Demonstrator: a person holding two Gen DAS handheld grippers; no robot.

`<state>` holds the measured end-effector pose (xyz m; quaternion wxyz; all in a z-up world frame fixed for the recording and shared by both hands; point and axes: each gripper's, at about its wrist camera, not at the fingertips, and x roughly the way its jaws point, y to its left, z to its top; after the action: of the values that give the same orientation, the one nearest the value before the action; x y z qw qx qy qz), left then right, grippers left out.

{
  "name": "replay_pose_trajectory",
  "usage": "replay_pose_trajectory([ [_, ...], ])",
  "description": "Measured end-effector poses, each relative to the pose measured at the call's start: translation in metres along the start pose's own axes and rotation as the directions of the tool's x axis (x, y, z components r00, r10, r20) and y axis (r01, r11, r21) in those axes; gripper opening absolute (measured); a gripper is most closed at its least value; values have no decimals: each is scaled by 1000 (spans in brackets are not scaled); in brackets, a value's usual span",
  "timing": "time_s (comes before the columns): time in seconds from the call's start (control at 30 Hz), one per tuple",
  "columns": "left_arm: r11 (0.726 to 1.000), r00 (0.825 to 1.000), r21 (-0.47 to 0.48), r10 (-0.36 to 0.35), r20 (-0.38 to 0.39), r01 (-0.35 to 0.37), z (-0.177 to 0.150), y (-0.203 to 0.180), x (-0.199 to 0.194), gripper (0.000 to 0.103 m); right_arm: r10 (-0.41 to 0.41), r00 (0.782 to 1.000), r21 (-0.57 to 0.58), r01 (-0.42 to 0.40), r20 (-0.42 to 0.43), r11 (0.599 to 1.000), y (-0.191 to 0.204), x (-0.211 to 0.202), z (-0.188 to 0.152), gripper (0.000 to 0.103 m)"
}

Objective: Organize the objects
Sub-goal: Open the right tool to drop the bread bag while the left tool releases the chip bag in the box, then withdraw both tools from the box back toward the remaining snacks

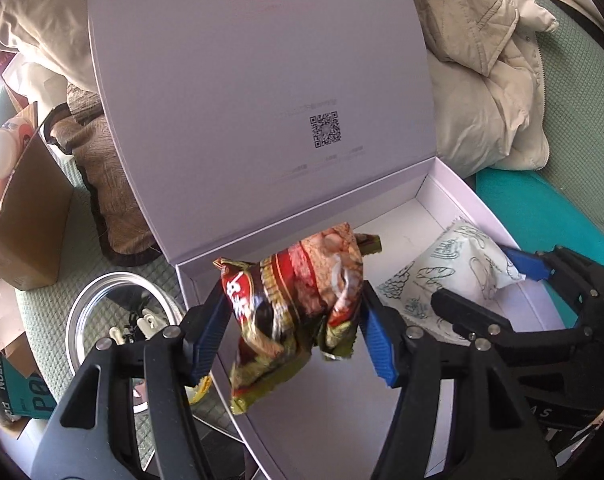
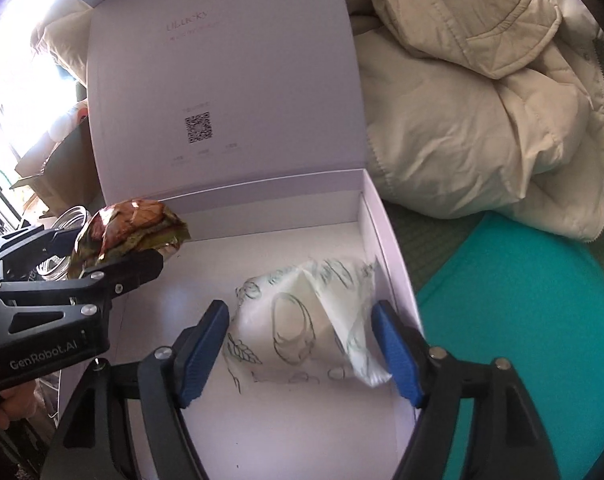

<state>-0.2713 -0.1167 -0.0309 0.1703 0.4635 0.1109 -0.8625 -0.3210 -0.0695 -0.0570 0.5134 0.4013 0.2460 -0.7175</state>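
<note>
- Above the near-left part of the open white box [image 1: 434, 196], a crinkled red-and-green snack packet [image 1: 298, 300] hangs in the air, pinched across its middle by the left gripper [image 1: 292, 328], whose blue pads press into the foil from both sides.
- Inside the box, toward its right wall, a white pouch printed with green line drawings [image 2: 302, 316] looks to be on the floor; its upper part is motion-blurred.
- Around that pouch the right gripper [image 2: 300, 344] stands with its jaws spread wide, one pad on each side and neither visibly pressing it, so it grips nothing.
- Behind both, the box's hinged lid [image 1: 262, 80] stands upright, QR code facing the cameras.
- Outside the box lie a cream padded jacket [image 2: 482, 100] to the right, a teal cloth [image 2: 522, 300] beside the right wall, a glass bowl of small clips [image 1: 118, 316] to the left, and a brown cardboard box [image 1: 30, 216] farther left.
- Risks, as I judge them: the packet is held by loose, slippery foil, so it could slide out early and drop on the box's left wall or outside; the two grippers sit close together, so lowering the packet could knock them; a bump on the lid might tip it shut.
</note>
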Motion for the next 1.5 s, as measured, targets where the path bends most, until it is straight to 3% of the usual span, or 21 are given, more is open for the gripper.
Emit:
replay_pose_trajectory([
  [0.27, 996, 993, 46, 72, 97, -77, -2, -2, -28, 65, -24, 1000, -34, 25, 19, 999, 6, -7, 0, 81],
  [0.7, 999, 990, -42, 9, 143, -3, -11, 33, -69, 66, 20, 993, -57, -14, 116, 998, 25, -50, 4, 84],
  [0.8, 998, 987, -65, 2, 162, 9, -16, 42, -84, 66, 17, 985, -77, -4, 171, 997, 38, -74, 1, 84],
  [0.93, 996, 984, -88, 7, 178, 9, -25, 52, -104, 66, 96, 966, -70, -81, 242, 994, 38, -93, 5, 84],
  [1.0, 994, 981, -105, 10, 194, 11, -31, 57, -113, 66, 121, 966, -71, -107, 230, 992, 48, -100, -4, 84],
  [1.2, 994, 977, -106, 12, 211, 10, -49, 57, -131, 66, 102, 975, -93, -85, 196, 992, 58, -113, -24, 84],
  [1.37, 996, 975, -85, 0, 224, 19, -62, 46, -144, 66, 97, 977, -86, -82, 192, 993, 53, -124, -51, 84],
  [1.5, 994, 968, -101, -6, 249, 32, -76, 35, -157, 66, 139, 977, -68, -130, 159, 989, 43, -137, -79, 84],
])
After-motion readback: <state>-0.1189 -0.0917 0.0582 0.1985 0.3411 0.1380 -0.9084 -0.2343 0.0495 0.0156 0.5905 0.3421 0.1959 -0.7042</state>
